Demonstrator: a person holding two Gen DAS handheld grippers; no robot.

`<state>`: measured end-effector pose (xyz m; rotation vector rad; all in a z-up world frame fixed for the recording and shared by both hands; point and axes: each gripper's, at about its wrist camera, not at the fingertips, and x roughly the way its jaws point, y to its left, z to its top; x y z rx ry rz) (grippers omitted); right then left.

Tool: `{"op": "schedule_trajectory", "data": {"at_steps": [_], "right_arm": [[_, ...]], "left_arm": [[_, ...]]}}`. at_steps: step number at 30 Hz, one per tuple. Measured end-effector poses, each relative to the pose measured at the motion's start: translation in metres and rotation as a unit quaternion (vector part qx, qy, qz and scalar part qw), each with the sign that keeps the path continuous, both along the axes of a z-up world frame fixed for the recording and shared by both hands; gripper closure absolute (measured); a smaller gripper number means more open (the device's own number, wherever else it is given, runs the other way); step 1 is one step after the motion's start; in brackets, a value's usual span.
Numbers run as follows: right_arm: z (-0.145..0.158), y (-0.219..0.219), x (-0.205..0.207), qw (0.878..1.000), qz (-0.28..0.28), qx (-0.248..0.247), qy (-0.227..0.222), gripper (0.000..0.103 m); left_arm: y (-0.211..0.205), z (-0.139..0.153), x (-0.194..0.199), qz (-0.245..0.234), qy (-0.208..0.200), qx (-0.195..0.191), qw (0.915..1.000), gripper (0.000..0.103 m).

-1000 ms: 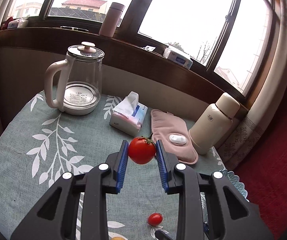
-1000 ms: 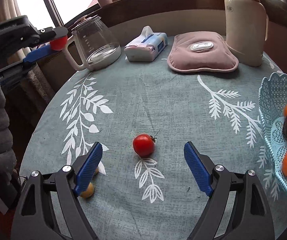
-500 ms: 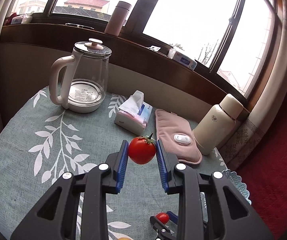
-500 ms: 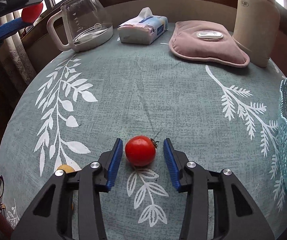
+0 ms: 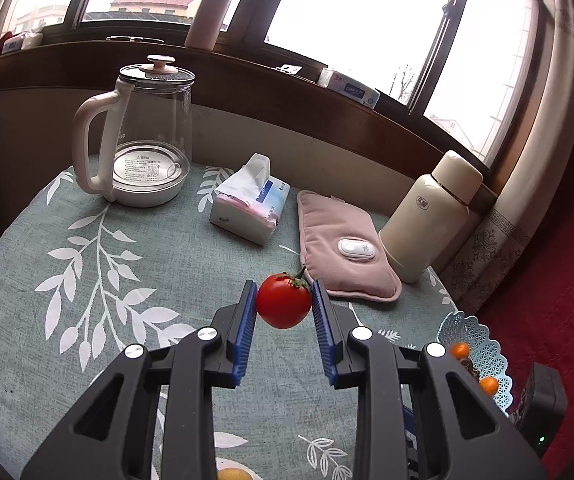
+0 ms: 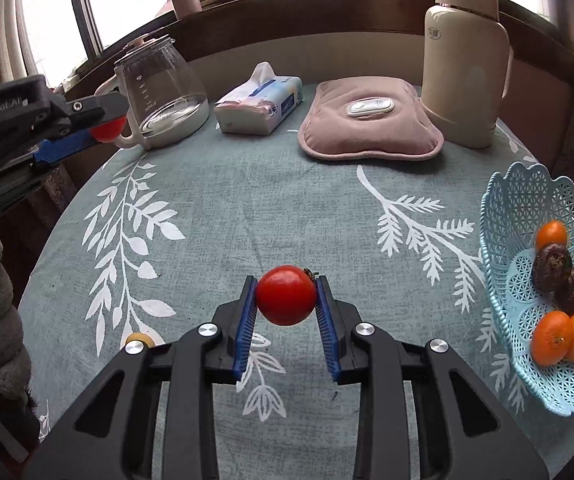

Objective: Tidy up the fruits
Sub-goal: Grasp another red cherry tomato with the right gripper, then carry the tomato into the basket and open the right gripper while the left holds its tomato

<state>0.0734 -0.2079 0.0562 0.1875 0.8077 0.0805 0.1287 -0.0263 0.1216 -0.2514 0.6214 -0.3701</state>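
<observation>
Fruits are the job, and most of them already sit in the basket (image 6: pixel 503 200) at the table's right edge: oranges (image 6: pixel 553 342) and two dark, wrinkled fruits (image 6: pixel 553 262) piled in its lattice bowl, which reads as the collecting point.

Largest first: the round table (image 6: pixel 287 200) under a grey-green leaf-print cloth carries the household clutter along its far side, by the window sill. A glass kettle (image 5: pixel 151 132) stands at the left, a cream flask (image 5: pixel 431 216) at the right, and between them lie a pink heat pad (image 5: pixel 339 240) and a tissue pack (image 5: pixel 251 204). All of these are well clear of the near cloth, so the path to the basket looks free.

The left gripper (image 5: pixel 283 300) has its blue pads pressed on both sides of a tomato (image 5: pixel 283 300), held above the cloth; the right wrist view shows it out at the left, off the table's edge. The right gripper (image 6: pixel 287 296) is clamped likewise on a second tomato (image 6: pixel 286 295), low over the near middle of the cloth; whether it is lifted I cannot tell. Each grip is across the widest part, probably so the round fruit cannot roll out.

Smallest: one yellow fruit (image 6: pixel 139 338) lies on the cloth near the front left, apparently not yet gathered.
</observation>
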Motion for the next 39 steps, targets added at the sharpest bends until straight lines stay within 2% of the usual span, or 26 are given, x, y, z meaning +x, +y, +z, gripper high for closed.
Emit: {"op": "schedule_trajectory", "data": {"at_steps": [7, 16, 25, 29, 39], "right_arm": [[0.019, -0.057, -0.014, 0.997, -0.076, 0.014, -0.025, 0.073], [0.016, -0.114, -0.026, 0.988, -0.148, 0.032, -0.022, 0.073], [0.005, -0.131, -0.029, 0.985, -0.169, 0.040, -0.009, 0.072], [0.007, -0.138, -0.033, 0.982, -0.181, 0.051, -0.016, 0.062], [0.016, -0.148, -0.055, 0.978, -0.200, 0.056, -0.037, 0.061]], "left_arm": [[-0.008, -0.004, -0.002, -0.009, 0.003, 0.007, 0.9999, 0.075], [-0.017, -0.006, -0.003, -0.021, 0.005, 0.014, 0.9997, 0.075], [-0.025, -0.010, -0.005, -0.030, 0.008, 0.022, 0.9993, 0.075], [-0.028, -0.012, -0.006, -0.033, 0.009, 0.025, 0.9991, 0.075], [-0.042, -0.016, -0.012, -0.047, 0.009, 0.037, 0.9982, 0.075]]}}
